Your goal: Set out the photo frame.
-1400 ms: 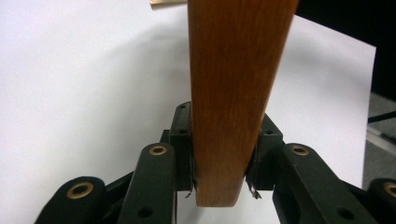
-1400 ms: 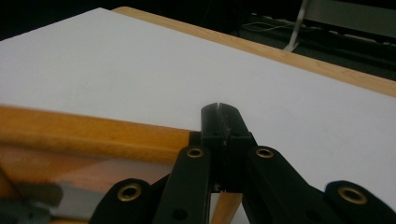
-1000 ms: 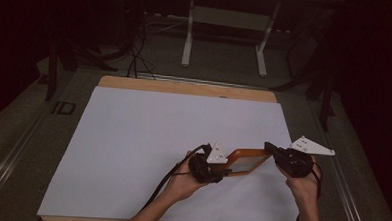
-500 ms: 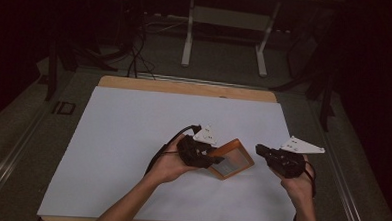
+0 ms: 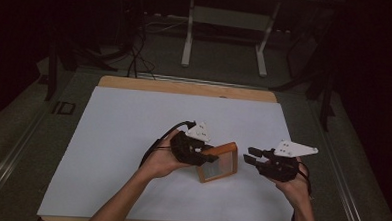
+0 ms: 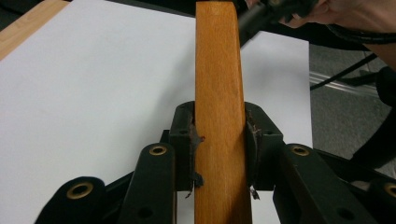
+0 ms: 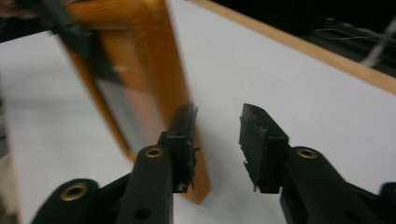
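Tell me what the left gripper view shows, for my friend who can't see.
Black tongs squeeze the edge of an orange wooden frame that stands up the middle of the picture. Under it lies a white sheet on the table.
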Motion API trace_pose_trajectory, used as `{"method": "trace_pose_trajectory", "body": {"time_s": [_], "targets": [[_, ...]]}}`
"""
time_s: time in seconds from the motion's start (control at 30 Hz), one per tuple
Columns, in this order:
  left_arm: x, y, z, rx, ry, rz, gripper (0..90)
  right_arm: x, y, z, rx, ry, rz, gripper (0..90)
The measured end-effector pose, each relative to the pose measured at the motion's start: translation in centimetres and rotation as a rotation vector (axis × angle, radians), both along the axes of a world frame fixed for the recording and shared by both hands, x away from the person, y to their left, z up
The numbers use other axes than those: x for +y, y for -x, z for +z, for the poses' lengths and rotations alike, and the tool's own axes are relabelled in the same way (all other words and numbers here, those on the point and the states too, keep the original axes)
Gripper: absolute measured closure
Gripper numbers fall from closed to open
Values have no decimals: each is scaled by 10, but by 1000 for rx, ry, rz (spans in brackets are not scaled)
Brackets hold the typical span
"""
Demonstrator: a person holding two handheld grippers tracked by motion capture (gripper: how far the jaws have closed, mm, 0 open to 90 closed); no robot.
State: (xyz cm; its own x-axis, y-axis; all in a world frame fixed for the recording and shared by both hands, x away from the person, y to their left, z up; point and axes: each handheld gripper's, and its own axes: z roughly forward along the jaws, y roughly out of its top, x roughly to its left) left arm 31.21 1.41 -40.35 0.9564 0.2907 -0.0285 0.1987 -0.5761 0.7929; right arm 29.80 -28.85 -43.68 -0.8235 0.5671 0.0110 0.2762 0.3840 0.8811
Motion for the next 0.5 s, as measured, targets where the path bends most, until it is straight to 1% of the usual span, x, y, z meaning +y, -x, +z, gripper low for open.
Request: {"method": "trace_pose_trajectory", "body": {"time_s": [0.03, 0.07, 0.1, 0.2, 0.23, 0.3, 0.33, 0.37, 0.4, 0.43, 0.47, 0.5], "targets": [[1, -1, 0, 2, -2, -11, 688, 2, 1, 0, 2, 4, 22, 614], [1, -1, 0, 2, -2, -11, 688, 2, 1, 0, 2, 4, 22, 614], [2, -2, 0, 2, 1, -11, 687, 5, 1, -1, 7, 0, 66, 577], [3, -5, -1, 8, 12, -18, 687, 10, 2, -3, 11, 6, 116, 544], [3, -5, -1, 8, 12, -18, 686, 13, 1, -4, 14, 4, 125, 534], [2, -5, -2, 3, 17, -39, 686, 18, 0, -7, 18, 8, 133, 514], [2, -5, -2, 3, 17, -39, 686, 18, 0, -7, 18, 8, 133, 514], [2, -5, -2, -6, 13, -56, 686, 24, -4, -11, 22, 12, 141, 484], [2, -5, -2, -6, 13, -56, 685, 27, -6, -13, 28, 16, 148, 444], [1, -5, -1, -13, 7, -66, 684, 30, -7, -16, 36, 33, 158, 383], [1, -5, -1, -19, 5, -87, 684, 35, -8, -19, 38, 55, 152, 362], [1, -5, -1, -19, 5, -87, 684, 35, -8, -19, 38, 55, 152, 362]]}}
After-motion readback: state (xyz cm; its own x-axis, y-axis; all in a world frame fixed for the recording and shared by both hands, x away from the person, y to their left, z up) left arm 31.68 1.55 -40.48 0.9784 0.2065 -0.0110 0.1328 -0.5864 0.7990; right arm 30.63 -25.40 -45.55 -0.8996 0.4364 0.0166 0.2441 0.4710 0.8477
